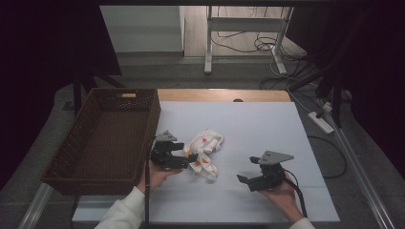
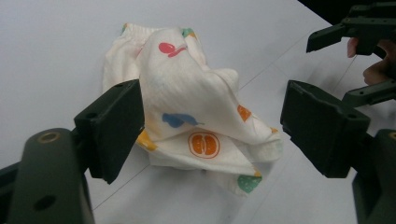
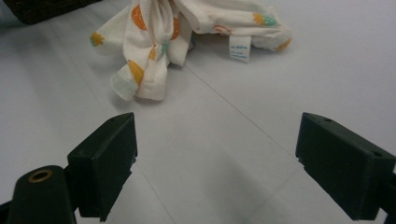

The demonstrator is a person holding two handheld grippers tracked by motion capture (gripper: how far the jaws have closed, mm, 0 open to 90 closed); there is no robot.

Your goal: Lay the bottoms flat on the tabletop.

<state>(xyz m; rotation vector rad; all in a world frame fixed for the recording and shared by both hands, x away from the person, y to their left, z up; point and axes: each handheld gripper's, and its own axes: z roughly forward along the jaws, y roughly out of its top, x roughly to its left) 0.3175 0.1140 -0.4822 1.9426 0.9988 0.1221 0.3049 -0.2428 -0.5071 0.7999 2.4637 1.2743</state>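
Jaws of the left gripper (image 2: 212,135) stand wide apart, 1 on each side of the crumpled cloth (image 2: 191,107), and nothing is pinched between them. In the left gripper view the left jaw lies just beside the cloth's edge, perhaps touching it; I cannot tell for sure. The other jaw is clearly apart from the fabric.

The right gripper (image 3: 217,163) also has its jaws spread wide and holds nothing. Between them is only the bare white table (image 3: 224,140). The cloth (image 3: 187,28) lies ahead of it, near but not touching, with a small white label (image 3: 239,48) at its edge.

In the high view the cloth (image 1: 205,152) rests on the table (image 1: 267,129) near the middle, just beside the brown wicker basket (image 1: 71,157), which stands at the table's left side. The left gripper (image 1: 184,155) is at the cloth's left side, and the right gripper (image 1: 246,180) is well apart to the right.

The top of the cloth is cut off in the right gripper view. The text on the label is too small to read. The room around the table is dark and hard to make out.
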